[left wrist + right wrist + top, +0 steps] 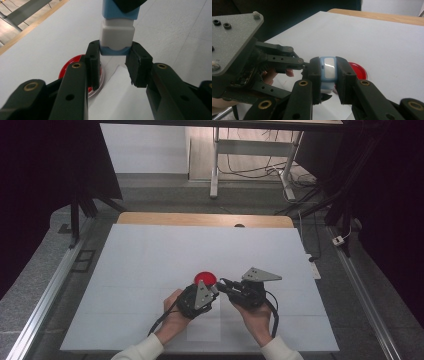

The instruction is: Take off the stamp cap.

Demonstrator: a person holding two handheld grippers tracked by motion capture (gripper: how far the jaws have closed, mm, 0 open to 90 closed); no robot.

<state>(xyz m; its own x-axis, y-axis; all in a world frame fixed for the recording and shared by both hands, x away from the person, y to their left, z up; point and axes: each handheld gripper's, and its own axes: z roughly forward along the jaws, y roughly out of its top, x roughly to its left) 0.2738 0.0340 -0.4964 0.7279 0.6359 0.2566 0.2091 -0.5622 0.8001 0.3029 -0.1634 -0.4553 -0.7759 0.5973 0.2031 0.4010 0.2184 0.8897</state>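
On my left, the left gripper [212, 289] has its fingers [93, 65] set either side of the lower blue end of a blue-and-white block [117, 32], seemingly touching it, though I cannot tell whether they clamp it. The block hangs above the white counter [150, 265], just beside a red lid [205, 278] lying flat. To the right, the right gripper [329, 75] has its fingers [344, 75] closed on the same block.
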